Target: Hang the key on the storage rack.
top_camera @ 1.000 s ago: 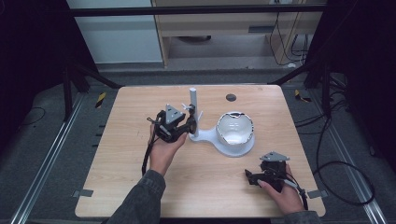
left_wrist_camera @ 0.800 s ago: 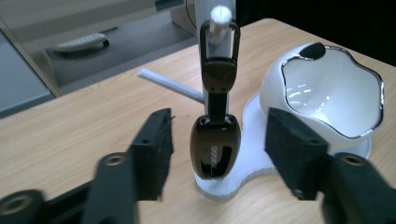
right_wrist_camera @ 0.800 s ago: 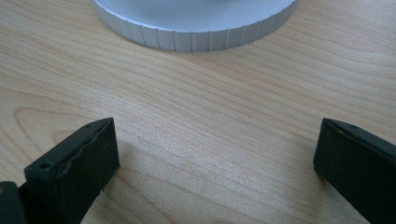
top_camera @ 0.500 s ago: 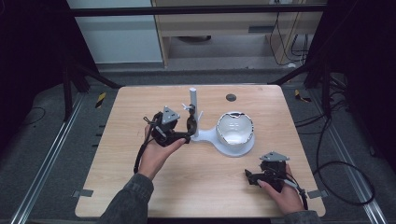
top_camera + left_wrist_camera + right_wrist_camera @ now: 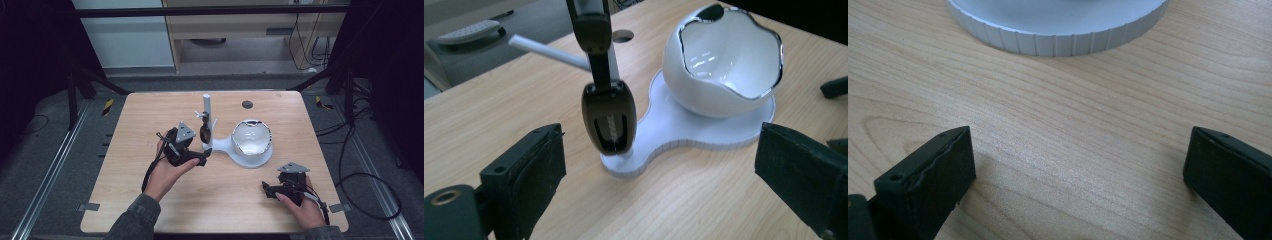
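A white stand (image 5: 222, 146) sits mid-table, with an upright post (image 5: 206, 107) and a white egg-shaped bowl (image 5: 252, 140) with a shiny rim. A dark oval fob (image 5: 204, 132) hangs by its strap from a peg on the post. My left gripper (image 5: 205, 157) sits just left of the stand's base, and its jaws have just been opening. In the left gripper view it (image 5: 664, 175) is open with nothing between the pads, and the fob (image 5: 609, 120) hangs free ahead, beside the bowl (image 5: 724, 60). My right gripper (image 5: 267, 190) rests near the front right, open (image 5: 1078, 175) over bare wood, facing the stand's ribbed edge (image 5: 1058, 35).
A dark round grommet hole (image 5: 247, 104) lies in the tabletop behind the bowl. Tape tabs (image 5: 87, 206) mark the front corners. A thin white peg (image 5: 549, 50) juts sideways from the post. Dark frame rails and cables run around the table.
The left gripper has drawn back a little from the post toward the person and its jaws have spread wide, leaving the fob hanging on the peg. The right hand has kept still.
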`<state>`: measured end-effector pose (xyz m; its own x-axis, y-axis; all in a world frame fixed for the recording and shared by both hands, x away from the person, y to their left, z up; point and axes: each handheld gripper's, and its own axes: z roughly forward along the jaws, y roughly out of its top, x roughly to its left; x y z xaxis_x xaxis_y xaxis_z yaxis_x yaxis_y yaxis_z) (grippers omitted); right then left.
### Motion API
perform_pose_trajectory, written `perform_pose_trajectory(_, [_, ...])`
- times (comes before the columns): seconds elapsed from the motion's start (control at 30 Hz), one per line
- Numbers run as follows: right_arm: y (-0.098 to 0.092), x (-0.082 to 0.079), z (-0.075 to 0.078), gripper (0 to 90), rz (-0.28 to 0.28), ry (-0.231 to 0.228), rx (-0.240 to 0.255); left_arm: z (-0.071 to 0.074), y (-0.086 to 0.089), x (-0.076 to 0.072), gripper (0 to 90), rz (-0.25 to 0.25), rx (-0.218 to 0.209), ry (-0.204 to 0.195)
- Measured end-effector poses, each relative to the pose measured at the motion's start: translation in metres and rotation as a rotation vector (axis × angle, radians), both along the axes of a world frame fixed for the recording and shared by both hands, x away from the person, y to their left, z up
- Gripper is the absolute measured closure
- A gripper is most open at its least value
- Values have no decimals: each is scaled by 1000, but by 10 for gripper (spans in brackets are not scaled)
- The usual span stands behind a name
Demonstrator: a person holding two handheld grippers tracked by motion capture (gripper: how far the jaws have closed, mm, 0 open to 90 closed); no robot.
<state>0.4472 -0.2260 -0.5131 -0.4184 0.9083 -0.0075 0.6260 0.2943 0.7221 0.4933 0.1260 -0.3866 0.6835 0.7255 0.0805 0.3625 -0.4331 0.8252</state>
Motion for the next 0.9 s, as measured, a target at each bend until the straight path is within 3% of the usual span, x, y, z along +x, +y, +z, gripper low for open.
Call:
perform_pose_trajectory(0.27, [0,-1,0,6,1,1,2,1,4,-17,51,-36,15,3])
perform_pose_trajectory(0.6, [0,-1,0,6,2,1,3,-3,1,-25,49,-57,31,15])
perform_pose_trajectory(0.9, [0,-1,0,6,3,1,2,-10,2,-40,49,-99,76,39])
